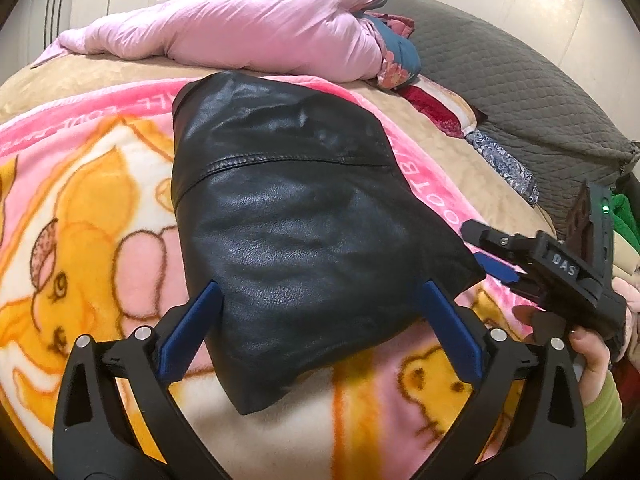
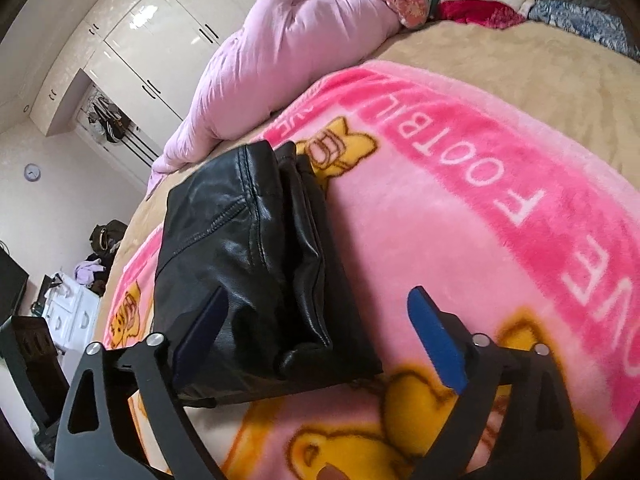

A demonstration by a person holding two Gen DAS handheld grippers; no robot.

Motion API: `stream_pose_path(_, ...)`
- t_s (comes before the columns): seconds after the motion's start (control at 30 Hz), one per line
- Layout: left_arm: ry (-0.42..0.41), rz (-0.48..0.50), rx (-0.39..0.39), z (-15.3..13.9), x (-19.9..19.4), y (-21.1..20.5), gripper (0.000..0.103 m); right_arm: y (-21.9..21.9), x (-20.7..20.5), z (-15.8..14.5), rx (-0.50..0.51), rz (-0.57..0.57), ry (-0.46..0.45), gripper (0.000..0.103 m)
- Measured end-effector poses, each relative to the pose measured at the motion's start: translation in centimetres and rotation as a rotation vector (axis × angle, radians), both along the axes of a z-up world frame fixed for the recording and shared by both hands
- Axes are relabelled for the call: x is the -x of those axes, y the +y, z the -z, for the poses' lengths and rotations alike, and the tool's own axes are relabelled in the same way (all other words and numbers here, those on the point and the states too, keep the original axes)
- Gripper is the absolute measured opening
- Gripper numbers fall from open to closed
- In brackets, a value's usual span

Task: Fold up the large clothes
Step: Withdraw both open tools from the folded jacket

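Though folded into a thick bundle on the blanket (image 1: 100, 184), the jacket (image 1: 304, 220) looks heavy, smooth and slippery. Both the left hand-held gripper (image 1: 320, 332) and right hand-held gripper (image 2: 320, 344) gape, released, holding nothing; grip its stacked edges, I'd judge.

Pink cartoon blanket (image 1: 100, 208) w/ yellow bear print & white lettering spread on tan bedsheet (image 2: 520, 64). Pink duvet (image 1: 248, 28) bunched at far end of bed, teal floral quilt (image 1: 396, 56) tucked just beside it. Grey quilted cover (image 1: 520, 92) further along. White glossy wardrobe (image 2: 152, 40) behind; round wall clock (image 2: 32, 172) on wall left of it.
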State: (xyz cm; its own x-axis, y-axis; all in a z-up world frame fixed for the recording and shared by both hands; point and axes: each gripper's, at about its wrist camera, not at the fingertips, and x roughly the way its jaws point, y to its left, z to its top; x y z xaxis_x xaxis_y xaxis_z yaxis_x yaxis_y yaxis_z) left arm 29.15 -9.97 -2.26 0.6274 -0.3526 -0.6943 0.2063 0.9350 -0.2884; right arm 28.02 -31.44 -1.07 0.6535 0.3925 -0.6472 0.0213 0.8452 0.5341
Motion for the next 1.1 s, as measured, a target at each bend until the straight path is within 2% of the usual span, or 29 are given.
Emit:
stream_pose_path(0.1,-0.002,-0.009,0.018,-0.5,0.4,0.3,0.094,0.1,0.7,-1.0,0.054,0.027,-0.045,0.099)
stream_pose_path(0.2,-0.038,-0.034,0.018,-1.4,1.1,0.8,0.094,0.4,1.8,-2.2,0.113,0.045,-0.104,0.099)
stream_pose_path(0.5,-0.066,-0.039,0.012,-3.2,3.1,1.2,0.094,1.2,5.7,-4.8,0.210,0.069,-0.249,0.099)
stream_pose_path(0.83,-0.118,-0.037,0.022,-4.8,8.0,1.4,0.094,3.6,12.6,-6.3,0.292,0.022,-0.335,0.099)
stream_pose_path(1.1,-0.128,-0.024,0.014,-4.2,12.5,1.5,0.094,4.4,18.0,-5.6,0.308,0.029,-0.349,0.099)
